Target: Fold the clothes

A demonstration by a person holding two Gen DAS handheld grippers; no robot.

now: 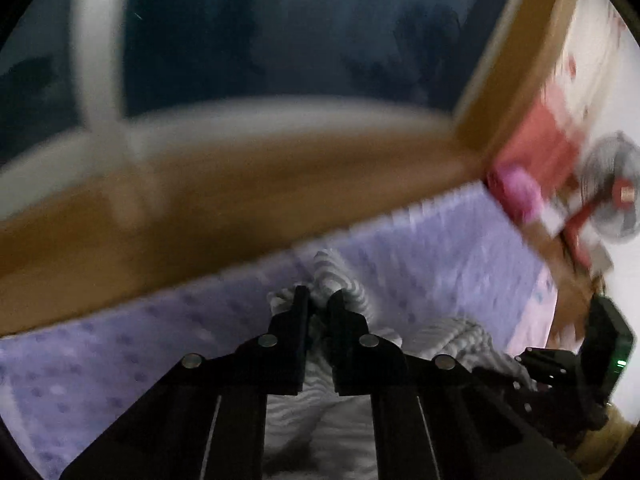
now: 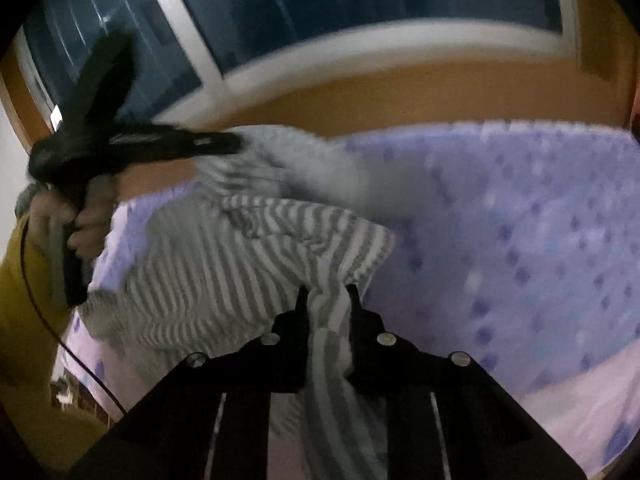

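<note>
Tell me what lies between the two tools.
Striped garment spans from the left tool to the right tool, over the purple dotted bedsheet; the right wrist view shows it.

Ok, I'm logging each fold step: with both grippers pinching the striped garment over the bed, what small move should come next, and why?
Probably draw the two grippers apart to stretch the cloth flat. The left gripper and right gripper each pinch bunched fabric of the striped garment, which sags crumpled above the purple bedsheet.
</note>
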